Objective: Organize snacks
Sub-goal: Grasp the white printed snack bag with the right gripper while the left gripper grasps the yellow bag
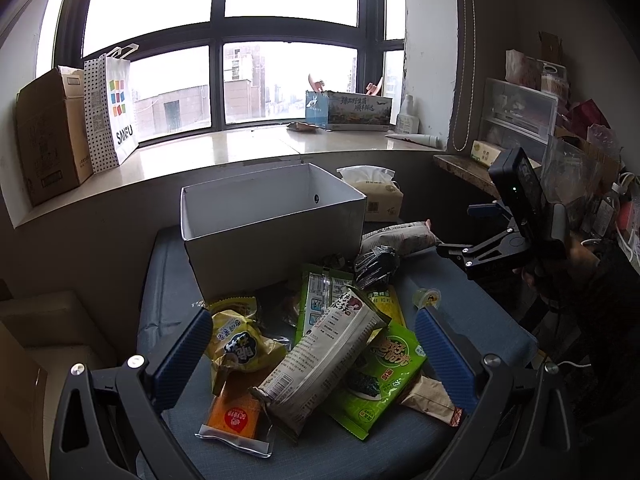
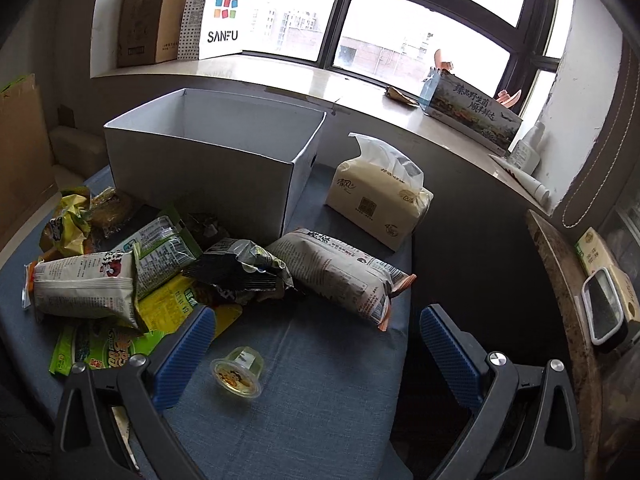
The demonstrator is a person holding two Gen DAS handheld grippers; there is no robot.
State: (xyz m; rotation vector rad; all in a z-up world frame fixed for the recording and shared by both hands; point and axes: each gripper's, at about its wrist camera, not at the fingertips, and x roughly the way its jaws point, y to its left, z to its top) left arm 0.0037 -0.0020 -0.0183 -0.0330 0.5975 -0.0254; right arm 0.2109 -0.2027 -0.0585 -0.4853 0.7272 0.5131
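Observation:
An empty white box (image 1: pixel 276 240) (image 2: pixel 200 168) stands at the back of a blue-grey table (image 1: pixel 480 320) (image 2: pixel 320 400). Snack packets lie in a pile in front of it: a long white packet (image 1: pixel 320 360) (image 2: pixel 84 284), a green seaweed packet (image 1: pixel 380 376), a yellow packet (image 1: pixel 240 340), an orange packet (image 1: pixel 236 416), a black packet (image 2: pixel 240 268) and another white packet (image 2: pixel 340 276). A small jelly cup (image 2: pixel 238 372) sits alone. My left gripper (image 1: pixel 312 364) is open above the long white packet. My right gripper (image 2: pixel 316 360) is open, the jelly cup between its fingers.
A tissue pack (image 2: pixel 376 200) lies right of the box. The window sill holds a cardboard box (image 1: pixel 48 136), a SANFU bag (image 1: pixel 116 108) and a printed carton (image 1: pixel 348 110). A cluttered shelf (image 1: pixel 520 120) stands at the right.

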